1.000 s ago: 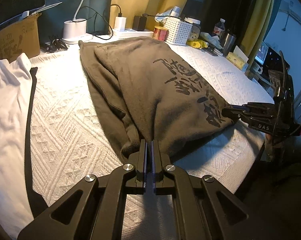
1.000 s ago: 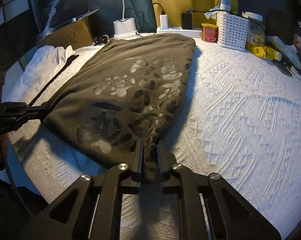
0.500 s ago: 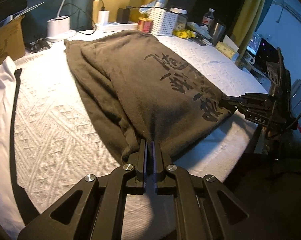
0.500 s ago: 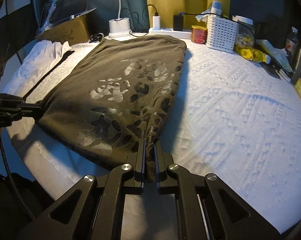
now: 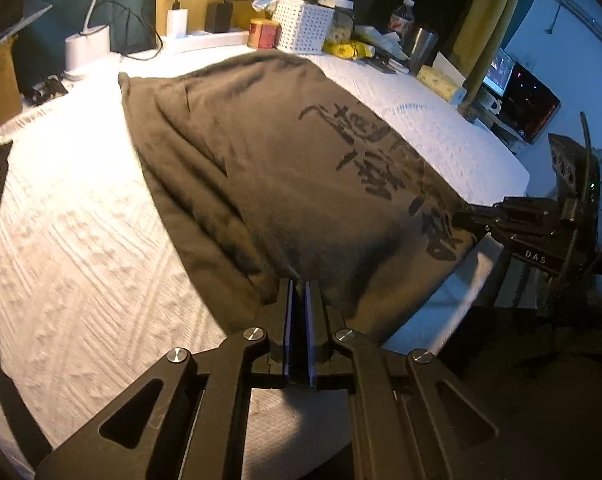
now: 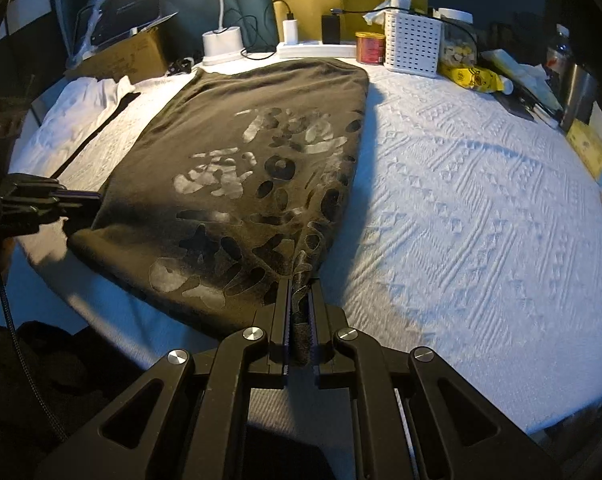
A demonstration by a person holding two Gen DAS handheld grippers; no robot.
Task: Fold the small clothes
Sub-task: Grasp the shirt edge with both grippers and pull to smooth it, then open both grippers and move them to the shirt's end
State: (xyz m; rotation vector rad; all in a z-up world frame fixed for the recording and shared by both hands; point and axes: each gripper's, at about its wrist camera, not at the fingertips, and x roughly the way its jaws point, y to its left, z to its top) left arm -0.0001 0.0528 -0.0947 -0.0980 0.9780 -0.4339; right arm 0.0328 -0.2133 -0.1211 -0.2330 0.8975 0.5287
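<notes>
A dark olive garment [image 5: 285, 168] with black printed characters lies lengthwise on the white quilted bed [image 5: 81, 240]; it also shows in the right wrist view [image 6: 241, 168]. My left gripper [image 5: 299, 286] is shut on its near left corner. My right gripper [image 6: 300, 286] is shut on its near right corner, and it also shows at the right of the left wrist view [image 5: 467, 216]. The left gripper also shows at the left of the right wrist view [image 6: 89, 198]. The near hem is lifted off the bed at the front edge.
A white garment [image 6: 85, 92] with a black strap lies at the bed's left. At the far edge stand a lamp base [image 6: 223, 44], power strip [image 6: 317, 50], red tin [image 6: 369, 48], white basket [image 6: 411, 44] and clutter. A monitor [image 5: 529, 100] glows beyond the right edge.
Both grippers have risen and pulled back toward the bed's front edge, lifting the near hem of the garment. Both stay shut on the corners.
</notes>
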